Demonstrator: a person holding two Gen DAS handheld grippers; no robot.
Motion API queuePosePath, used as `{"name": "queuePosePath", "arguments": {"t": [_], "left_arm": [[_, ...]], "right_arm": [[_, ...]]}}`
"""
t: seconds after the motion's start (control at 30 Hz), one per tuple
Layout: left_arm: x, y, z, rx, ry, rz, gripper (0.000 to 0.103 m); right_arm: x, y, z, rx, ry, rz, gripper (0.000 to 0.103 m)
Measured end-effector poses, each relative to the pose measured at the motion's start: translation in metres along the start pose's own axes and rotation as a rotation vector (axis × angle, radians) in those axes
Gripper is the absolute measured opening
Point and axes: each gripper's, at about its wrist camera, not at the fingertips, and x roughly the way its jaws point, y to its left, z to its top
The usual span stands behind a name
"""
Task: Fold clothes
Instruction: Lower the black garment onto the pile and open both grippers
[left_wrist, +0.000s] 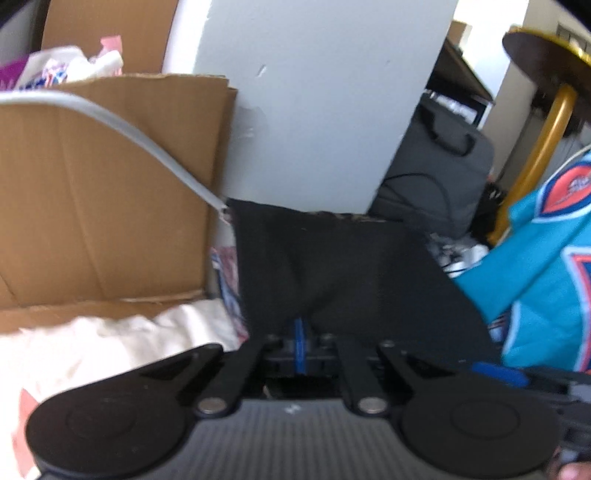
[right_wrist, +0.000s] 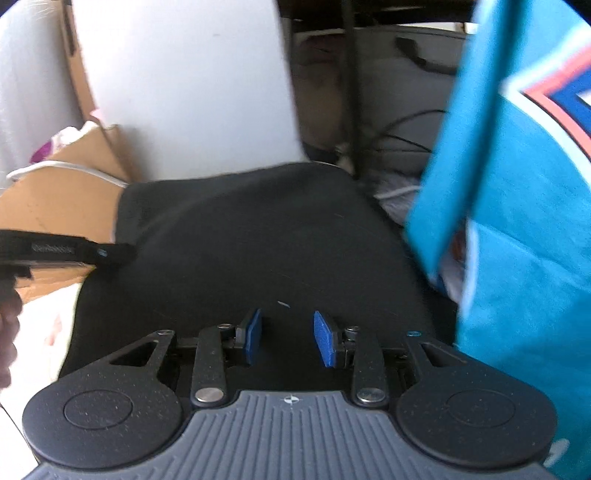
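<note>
Garments: I count two, one black cloth (left_wrist: 332, 266) and one teal jersey (left_wrist: 546, 280) with orange-and-blue patches.
Left gripper (left_wrist: 300, 345): blue pads pressed together on a bunched edge of the black cloth, which spreads away from my fingers.
Right gripper (right_wrist: 286, 339): two blue pads spread apart, nothing between them, black cloth just beneath.
Jersey: hangs at the right of both views, cut off by the frame edge.
Cardboard boxes (left_wrist: 99, 192): at least two, behind at left; contents blurred.
Grey bag (left_wrist: 436, 177): one, behind, partly hidden.
Surface under the cloth: I cannot tell.
</note>
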Motion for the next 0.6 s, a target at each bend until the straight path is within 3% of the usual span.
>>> {"name": "queuePosePath", "arguments": {"t": [0.1,0.23,0.37,0.6], "left_arm": [[-0.002,0.0,0.004,0.007,0.017,0.034,0.002],[-0.021,-0.003,0.005,0.02,-0.015,0.027,0.003],[-0.037,-0.013,0.003,0.036,-0.033,-0.009,0.004],[-0.047,-0.041,-0.024,0.063,0.009,-0.109,0.004]], "right_arm": [[-0.004,-0.016,-0.008,0.012,0.012,-0.039,0.038],[-0.015,-0.036,-0.014,0.059,0.008,-0.086,0.038],[-0.033,-0.047,-0.018,0.13,-0.047,-0.062,0.038],[-0.04,-0.025,-0.036,0.101,-0.033,-0.011,0.038]]}}
